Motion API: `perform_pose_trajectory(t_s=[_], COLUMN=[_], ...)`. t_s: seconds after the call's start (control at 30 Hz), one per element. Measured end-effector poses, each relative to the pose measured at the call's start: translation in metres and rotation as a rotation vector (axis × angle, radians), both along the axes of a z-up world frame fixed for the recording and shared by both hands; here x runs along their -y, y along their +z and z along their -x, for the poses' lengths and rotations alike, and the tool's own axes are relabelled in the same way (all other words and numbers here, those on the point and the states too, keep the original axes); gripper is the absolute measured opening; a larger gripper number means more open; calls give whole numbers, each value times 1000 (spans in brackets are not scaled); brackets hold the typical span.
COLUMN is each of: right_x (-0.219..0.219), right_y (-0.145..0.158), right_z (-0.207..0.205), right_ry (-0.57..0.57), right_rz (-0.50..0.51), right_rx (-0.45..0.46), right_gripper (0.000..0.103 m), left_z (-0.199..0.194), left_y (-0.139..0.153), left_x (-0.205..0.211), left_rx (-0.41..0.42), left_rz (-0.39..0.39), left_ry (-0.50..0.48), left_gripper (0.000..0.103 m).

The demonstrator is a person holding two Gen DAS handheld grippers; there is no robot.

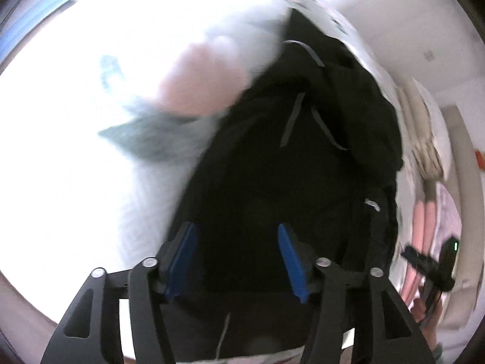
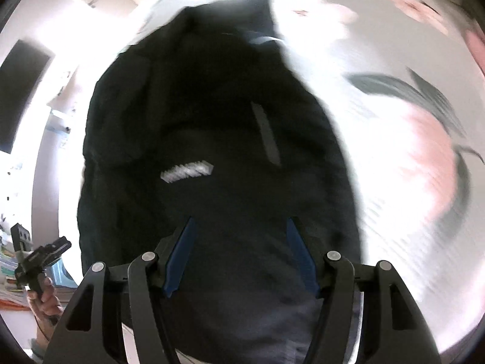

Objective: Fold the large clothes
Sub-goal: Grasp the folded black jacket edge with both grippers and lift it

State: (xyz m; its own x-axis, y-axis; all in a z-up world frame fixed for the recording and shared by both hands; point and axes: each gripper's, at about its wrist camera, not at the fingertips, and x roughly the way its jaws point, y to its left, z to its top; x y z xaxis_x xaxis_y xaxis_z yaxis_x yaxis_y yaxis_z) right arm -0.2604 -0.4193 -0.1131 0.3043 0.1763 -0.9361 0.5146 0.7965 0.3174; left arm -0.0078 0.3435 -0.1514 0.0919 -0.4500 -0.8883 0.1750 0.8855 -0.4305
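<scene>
A large black garment (image 1: 303, 166) with grey drawstrings (image 1: 291, 121) lies bunched on a white flowered bedsheet (image 1: 75, 182). My left gripper (image 1: 236, 227) hangs over its near part, pointing steeply down. Its blue pads (image 1: 182, 254) stand apart with nothing pinched between them. In the right wrist view the same garment (image 2: 212, 115) shows a white label (image 2: 186, 171) and a grey strip (image 2: 268, 133). My right gripper (image 2: 241, 220) is above its near end, open, and its pads press on nothing. Both views are motion-blurred.
The sheet (image 2: 424, 151) carries pink flowers and grey-green leaves. A hand (image 2: 45, 297) holding the other tool shows at the lower left of the right wrist view, and another hand (image 1: 424, 306) at the left wrist view's lower right. Pale cloth (image 1: 424, 139) lies beyond the garment.
</scene>
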Motion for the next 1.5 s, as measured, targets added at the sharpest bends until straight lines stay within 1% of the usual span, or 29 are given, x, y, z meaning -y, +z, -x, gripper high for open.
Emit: perform_pose_trajectory(t_s=[0.03,0.13,0.2,0.23,0.27,0.3,0.4,0.43,0.5,0.57,0.7,0.8,0.87,0.9,0.93,0.97,1.0,1.07,1.17,1.2,1.23,1.27,1.3,1.37,1.4,1.43,1.47,1.5], right_x=[4,26,31,34,35,37,40,40,39,36,32,20,8,2,-3,-7,-10,-7,-3,-2,-6,-13,-15,-19,-20,-21,-20,-17], right_y=[-2,-7,-18,-23,-28,-33,-49,-56,-63,-62,-64,-65,-67,-66,-65,-65,-66,-70,-80,-79,-74,-72,-68,-58,-55,-44,-38,-23], right_z=[12,53,68,77,84,90,102,107,111,113,122,130,132,132,134,135,134,133,128,128,125,120,118,113,111,108,106,102], right_ry=[0,5,1,-1,-2,-3,-20,-34,-40,-21,7,63,95,114,147,166,171,151,94,93,108,123,130,150,159,167,166,160], right_rz=[2,8,-10,-19,-27,-34,-85,-124,-159,-151,-189,-221,-256,-266,-280,-293,-298,-318,-356,-353,-328,-322,-332,-292,-277,-263,-264,-266], right_rx=[-13,-56,-74,-82,-84,-83,-82,-81,-78,-62,-53,-53,-52,-52,-54,-57,-56,-54,-48,-47,-43,-37,-23,-25,-28,-19,-8,19], right_gripper=[66,66,66,66,66,66,66,66,66,66,68,68,68,68,68,68,68,68,68,68,59,19,19,17,17,17,16,16], left_z=[4,19,26,30,33,35,43,46,50,51,52,54,58,61,63,65,66,65,60,61,62,63,64,64,64,62,60,56], left_y=[-1,-9,-19,-26,-34,-41,-64,-68,-66,-67,-69,-68,-68,-69,-68,-68,-69,-74,-82,-81,-78,-74,-70,-61,-52,-43,-26,-12], left_x=[-12,-41,-57,-61,-63,-62,-55,-53,-50,-48,-39,-33,-27,-24,-21,-19,-17,-13,-11,-9,-6,-4,-2,2,6,11,17,19], left_rx=[-4,-20,-44,-64,-90,-109,-154,-155,-138,-162,-162,-147,-155,-161,-168,-177,-183,-193,-213,-208,-198,-196,-192,-173,-160,-145,-117,-95], left_rz=[-10,-34,-12,15,43,53,59,68,73,105,86,76,96,110,129,141,148,152,167,158,143,156,173,175,176,179,194,209], left_ry=[25,108,147,152,151,146,103,88,73,81,53,27,6,-6,-26,-38,-43,-42,-15,-18,-25,-27,-23,-29,-37,-45,-54,-59], left_gripper=[66,69,70,70,70,70,70,70,71,71,71,71,70,67,59,56,54,55,55,49,37,32,22,16,14,13,13,13])
